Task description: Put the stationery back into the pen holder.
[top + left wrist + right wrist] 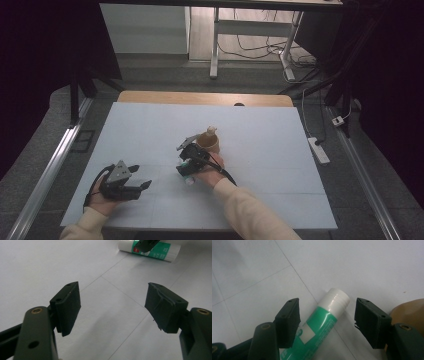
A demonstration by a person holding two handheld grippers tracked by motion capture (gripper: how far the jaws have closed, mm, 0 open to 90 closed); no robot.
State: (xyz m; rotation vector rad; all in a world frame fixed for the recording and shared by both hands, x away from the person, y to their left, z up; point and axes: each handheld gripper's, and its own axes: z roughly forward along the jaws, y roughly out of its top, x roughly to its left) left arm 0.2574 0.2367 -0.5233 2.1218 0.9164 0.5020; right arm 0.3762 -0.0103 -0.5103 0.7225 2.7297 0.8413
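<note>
A green and white tube (322,322) lies flat on the white table cover, its bare white threaded neck pointing away from me. My right gripper (327,320) hangs low over it with one jaw on each side; the pads do not touch it, so it is open. In the high view this gripper (184,167) is at the table's middle, over the tube (188,178). My left gripper (141,176) rests near the front left, open with nothing between its jaws (112,307). The tube (160,248) lies farther off in the left gripper view.
A brown cup (210,142) with a pale object (212,131) standing in it sits just behind the right gripper, and its side (409,312) is close to the right jaw. The white cover (260,130) reaches to the wooden far edge (205,98).
</note>
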